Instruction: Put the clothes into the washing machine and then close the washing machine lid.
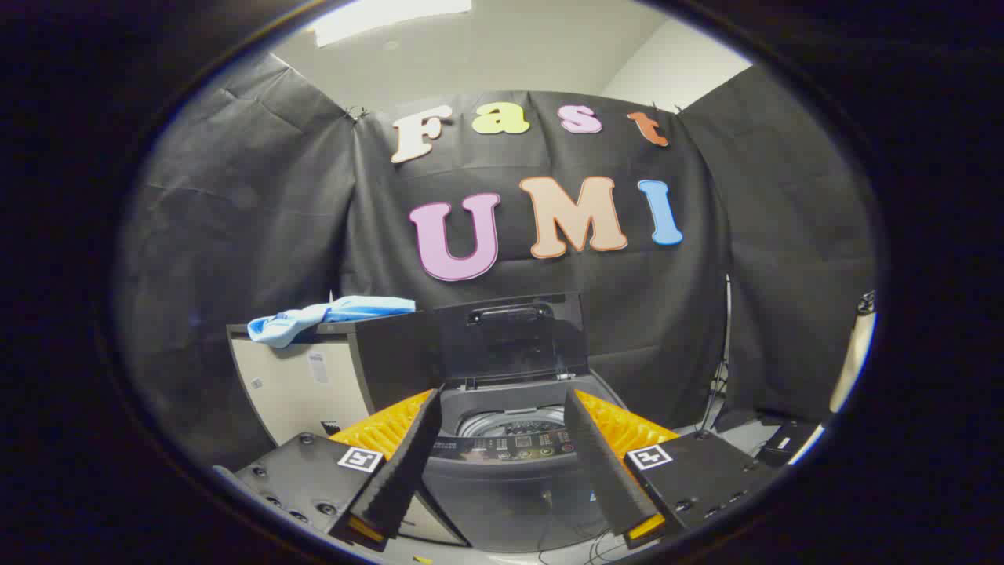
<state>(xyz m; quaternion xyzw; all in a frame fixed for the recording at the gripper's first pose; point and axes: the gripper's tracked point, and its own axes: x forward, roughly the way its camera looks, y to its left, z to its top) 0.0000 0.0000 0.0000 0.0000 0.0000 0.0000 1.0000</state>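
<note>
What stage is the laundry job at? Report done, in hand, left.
Done: the washing machine lid stands open. In hand: nothing; the claw is open, the washer between its fingers. Left: the blue clothes lie on the cabinet beside it, to be loaded, then the lid closed.

Your gripper [502, 435] has two fingers [396, 463] with black ribbed inner pads and orange ridged backing. Each sits on a black plate with dark screw heads, and each plate carries one square black-and-white marker [360, 459].
</note>
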